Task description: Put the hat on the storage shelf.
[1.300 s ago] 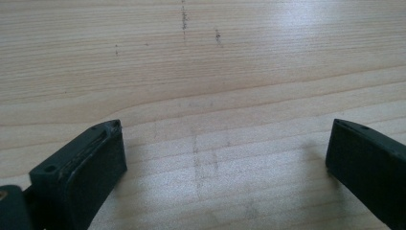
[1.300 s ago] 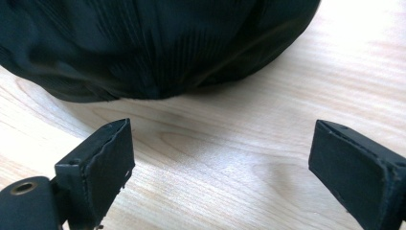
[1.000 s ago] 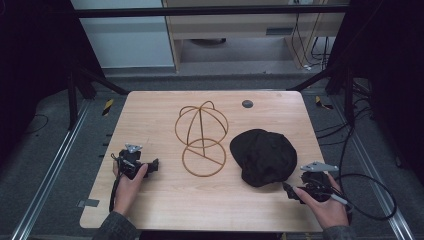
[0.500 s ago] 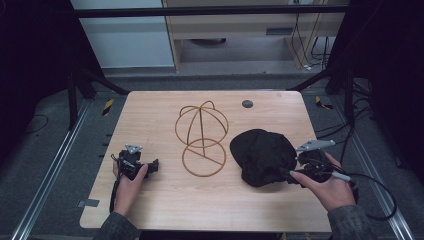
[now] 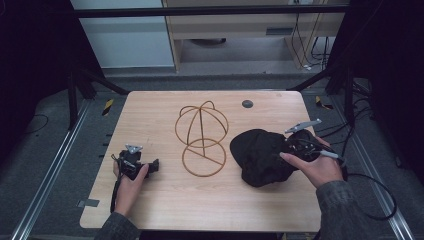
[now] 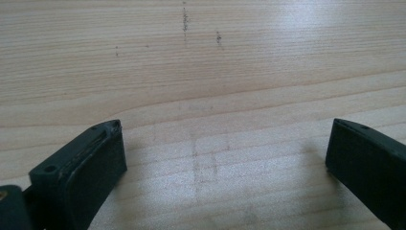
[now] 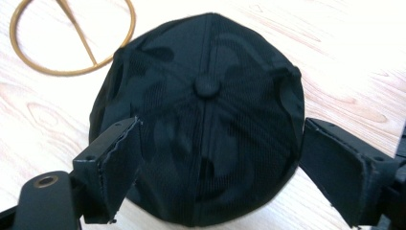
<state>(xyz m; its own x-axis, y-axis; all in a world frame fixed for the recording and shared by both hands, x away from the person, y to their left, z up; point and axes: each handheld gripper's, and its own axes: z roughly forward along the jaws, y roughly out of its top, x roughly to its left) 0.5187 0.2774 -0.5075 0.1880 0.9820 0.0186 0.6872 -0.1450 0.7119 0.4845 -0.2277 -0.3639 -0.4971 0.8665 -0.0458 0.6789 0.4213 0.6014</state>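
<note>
Light wooden tabletop (image 5: 165,200) stands on a dark floor with metal rails along both sides; a pale cabinet and hanging cables occupy the background.

Left gripper (image 5: 152,166): held by the person's left hand (image 5: 129,181) near the left edge of the tabletop. In the left gripper view, the two black fingers (image 6: 81,177) stand wide apart. Bare wood grain with faint pencil-like marks lies between and ahead of them. Nothing is between the fingers.

Right gripper (image 7: 220,177): held by the person's right hand (image 5: 316,167) at the right side of the tabletop. A grey three-cornered plate (image 5: 302,125) sits on top of it. In the right gripper view, the fingers (image 7: 112,167) are spread apart, one on each side of the black cap (image 7: 201,120). The crown of the cap lies between the fingers, and its top button (image 7: 207,86) sits ahead of them, midway across the gap. Whether the fingers touch the fabric cannot be determined.

Black cap: rests on the tabletop, crown up, directly under and ahead of the right fingers.

Wire hat stand (image 5: 201,137): a gold-coloured frame with a domed top and ring base, positioned beyond the cap from the right fingers, just beside the cap. Part of its ring shows ahead and to the left of the right fingers.

Small dark disc (image 5: 247,104): lies on the tabletop near the far edge, well apart from both sets of fingers.
</note>
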